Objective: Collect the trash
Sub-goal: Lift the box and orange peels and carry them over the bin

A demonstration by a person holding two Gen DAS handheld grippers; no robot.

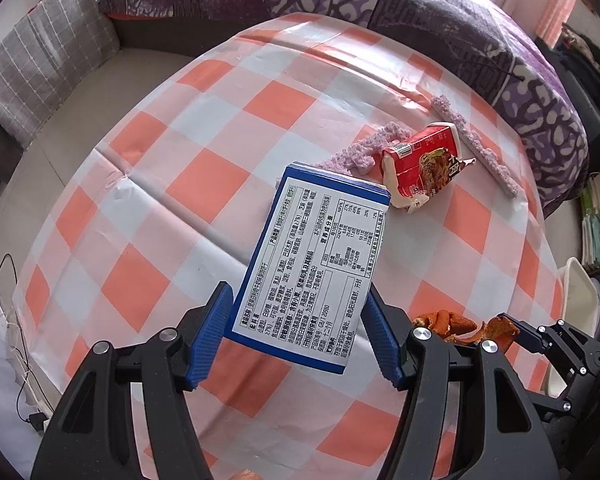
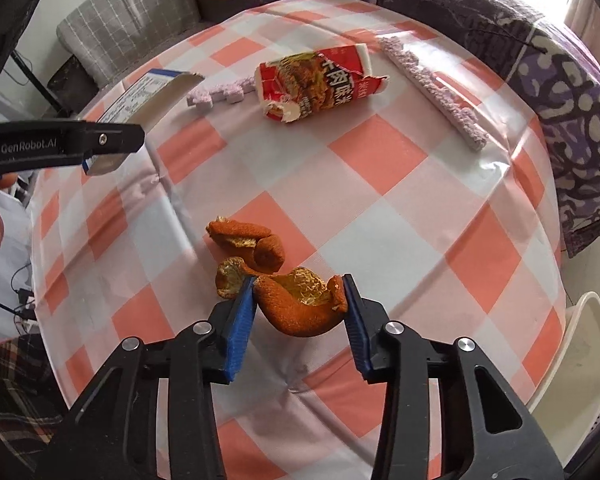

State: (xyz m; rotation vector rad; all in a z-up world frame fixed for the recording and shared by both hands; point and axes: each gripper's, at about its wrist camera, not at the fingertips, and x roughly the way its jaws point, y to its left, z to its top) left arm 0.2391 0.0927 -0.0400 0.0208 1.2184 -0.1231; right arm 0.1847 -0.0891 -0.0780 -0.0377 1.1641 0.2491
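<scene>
My left gripper (image 1: 298,300) is shut on a blue-and-white printed box (image 1: 316,256) and holds it tilted above the checked tablecloth (image 1: 160,200). The box (image 2: 148,92) also shows at the left of the right wrist view. My right gripper (image 2: 299,284) points down at the table, its blue pads pressing either side of a curled orange peel (image 2: 296,312). A second piece of peel (image 2: 252,240) lies just beyond it. A torn red snack carton (image 2: 320,80) lies on its side farther back.
Purple foam strips (image 2: 432,88) and a foam puzzle piece (image 2: 220,94) lie near the carton. A white bin (image 2: 580,360) stands off the table's right edge. A sofa with patterned covers (image 2: 560,80) runs behind. A person's hand is at the left edge.
</scene>
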